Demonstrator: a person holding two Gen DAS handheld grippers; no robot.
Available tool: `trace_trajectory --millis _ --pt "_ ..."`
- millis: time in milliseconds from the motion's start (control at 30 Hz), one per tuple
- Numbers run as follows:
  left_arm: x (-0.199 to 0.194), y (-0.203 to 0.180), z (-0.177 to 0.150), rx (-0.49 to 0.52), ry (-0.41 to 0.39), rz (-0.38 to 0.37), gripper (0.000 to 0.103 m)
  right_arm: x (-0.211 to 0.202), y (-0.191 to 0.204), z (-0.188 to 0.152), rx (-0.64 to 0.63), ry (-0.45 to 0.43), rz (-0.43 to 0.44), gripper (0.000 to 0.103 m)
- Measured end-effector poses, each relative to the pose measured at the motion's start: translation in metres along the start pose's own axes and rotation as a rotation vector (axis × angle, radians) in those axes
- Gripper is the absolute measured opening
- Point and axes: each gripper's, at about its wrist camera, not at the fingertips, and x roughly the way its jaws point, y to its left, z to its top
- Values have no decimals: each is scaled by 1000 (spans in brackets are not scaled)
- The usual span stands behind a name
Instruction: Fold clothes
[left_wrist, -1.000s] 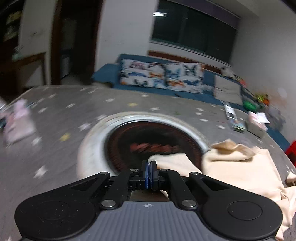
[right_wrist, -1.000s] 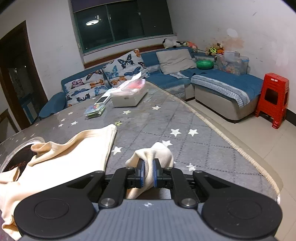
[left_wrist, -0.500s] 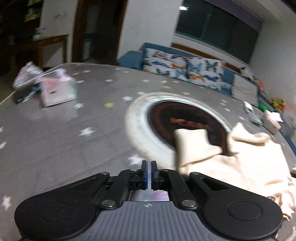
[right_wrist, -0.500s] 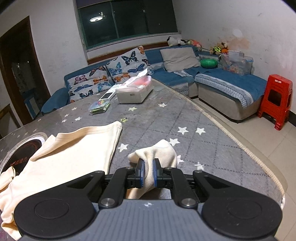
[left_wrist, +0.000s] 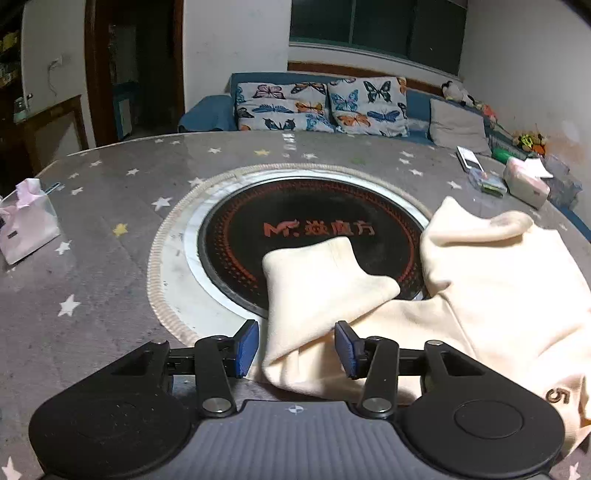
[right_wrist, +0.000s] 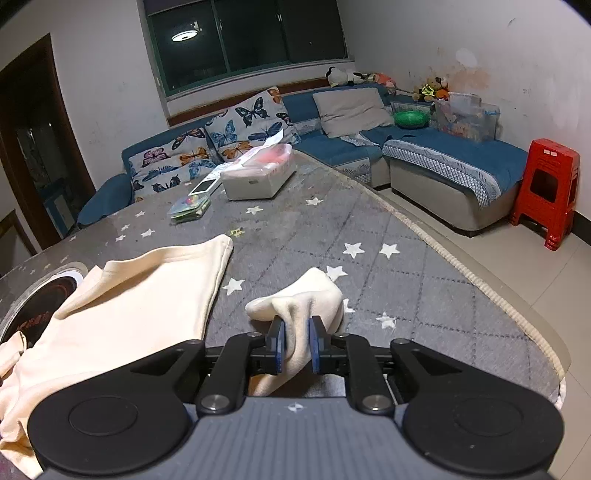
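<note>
A cream sweatshirt (left_wrist: 498, 291) lies on the grey star-patterned table (left_wrist: 96, 295). One sleeve (left_wrist: 317, 284) lies over the black round hob (left_wrist: 295, 229) set in the table. My left gripper (left_wrist: 295, 347) is open, its blue pads either side of the sleeve's near end. In the right wrist view the sweatshirt body (right_wrist: 122, 314) lies at left and the other sleeve (right_wrist: 299, 306) is bunched on the table. My right gripper (right_wrist: 295, 345) is shut on that sleeve's cloth.
A pink bag (left_wrist: 26, 221) stands at the table's left. A tissue box (right_wrist: 258, 177), a phone (right_wrist: 203, 186) and a small packet (right_wrist: 190, 206) lie at the far side. The table edge (right_wrist: 480, 280) runs at right, with sofa (right_wrist: 443, 162) and red stool (right_wrist: 546, 188) beyond.
My left gripper was shut and has opened around the sleeve end, after swinging left and back. My right gripper stays shut on the other sleeve and has shifted slightly.
</note>
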Motion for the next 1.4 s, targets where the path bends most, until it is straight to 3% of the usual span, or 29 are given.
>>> trace_trajectory --millis 33,133,300,800,867,933,1167,1400 --pt "0 0 0 1 -9 5 13 1 0 0 1 2 -1 14" --pt "-3 4 1 -10 -41 33 8 2 1 -1 4 4 -4 14" --pt "-18 29 -1 -99 -73 85 7 1 4 -3 -4 5 5 14" --pt "-75 82 -41 -218 -71 198 7 12 44 -7 -141 51 60 16" --pt "-76 83 -41 -221 -70 195 8 15 53 -9 -174 61 69 18" --pt "-74 82 -39 -221 -71 193 8 19 63 -12 -215 73 71 28" --pt "-69 84 -40 -230 -61 198 8 34 81 -20 -338 64 -11 28" --pt "-65 83 -42 -234 -38 204 8 40 50 2 -274 21 -98 28"
